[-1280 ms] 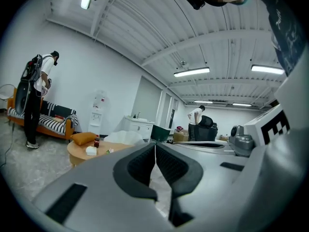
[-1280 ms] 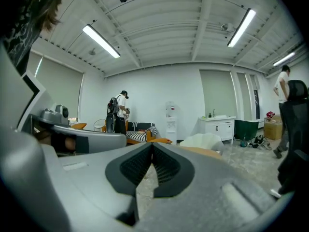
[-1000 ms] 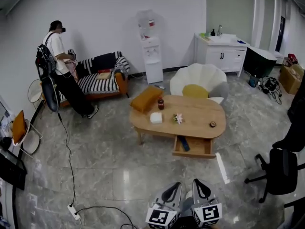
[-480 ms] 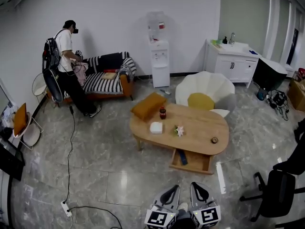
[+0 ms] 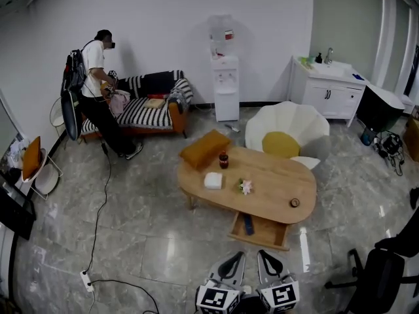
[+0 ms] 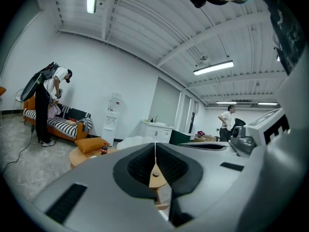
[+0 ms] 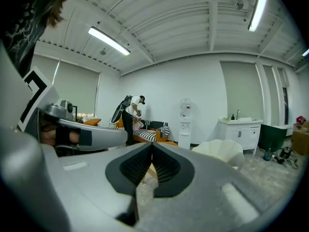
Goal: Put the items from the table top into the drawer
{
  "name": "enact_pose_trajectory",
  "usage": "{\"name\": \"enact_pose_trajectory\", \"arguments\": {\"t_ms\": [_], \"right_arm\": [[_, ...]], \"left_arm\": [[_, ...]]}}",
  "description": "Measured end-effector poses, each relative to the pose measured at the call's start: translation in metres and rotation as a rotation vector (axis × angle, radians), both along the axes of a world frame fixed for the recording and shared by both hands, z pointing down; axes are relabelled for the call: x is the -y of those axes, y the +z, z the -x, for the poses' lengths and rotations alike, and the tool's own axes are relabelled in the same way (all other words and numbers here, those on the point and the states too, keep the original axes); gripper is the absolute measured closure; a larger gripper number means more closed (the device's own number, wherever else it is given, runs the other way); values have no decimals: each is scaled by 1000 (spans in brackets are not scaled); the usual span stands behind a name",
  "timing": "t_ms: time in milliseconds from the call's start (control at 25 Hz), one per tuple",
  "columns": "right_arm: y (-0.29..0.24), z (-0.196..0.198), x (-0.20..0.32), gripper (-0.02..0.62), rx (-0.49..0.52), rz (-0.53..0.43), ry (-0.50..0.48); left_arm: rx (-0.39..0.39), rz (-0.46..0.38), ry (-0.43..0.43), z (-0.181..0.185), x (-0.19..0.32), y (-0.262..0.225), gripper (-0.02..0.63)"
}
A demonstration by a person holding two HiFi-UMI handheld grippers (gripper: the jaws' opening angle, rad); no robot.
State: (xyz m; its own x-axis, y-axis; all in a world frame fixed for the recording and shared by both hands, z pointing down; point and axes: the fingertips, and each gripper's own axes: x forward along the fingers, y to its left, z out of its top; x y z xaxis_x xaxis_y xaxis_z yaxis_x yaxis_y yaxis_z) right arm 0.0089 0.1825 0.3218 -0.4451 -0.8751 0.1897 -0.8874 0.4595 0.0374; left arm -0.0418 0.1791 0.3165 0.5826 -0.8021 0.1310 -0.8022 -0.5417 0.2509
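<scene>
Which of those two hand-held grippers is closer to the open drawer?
Right. The right gripper is in line with the drawer, with a gap between them; the left gripper is beside it, toward the drawer's left end, slightly farther.

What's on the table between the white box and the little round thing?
A pink-and-white flower sits between the white box and round thing, in the head view.

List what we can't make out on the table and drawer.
Head view: dark item in the drawer, too small to identify.
Head view: round thing on the table, too small to identify.
Head view: drawer's rear, hidden under the table top.
Left gripper view: left tongs cover most of the table.
Right gripper view: right tongs cover nearly all of it.
</scene>
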Motion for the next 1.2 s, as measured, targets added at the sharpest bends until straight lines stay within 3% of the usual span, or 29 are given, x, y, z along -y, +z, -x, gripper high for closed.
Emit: {"name": "enact_pose_trajectory", "arguments": {"t_ms": [320,640,1000,1200], "right_arm": [[14,-21,21,592,-7,-4,-88],[6,-21,38,592,-21,27,-121],[20,-26,50,592,-27,31,-112],[21,-35,78,592,10,42,-58]], "left_arm": [[10,-22,-62,-23,29,1,591],[21,-12,-64,-36,43,5,591],[7,19,-67,-40,58,21,591],[11,38,-44,-40,86,28,591]]}}
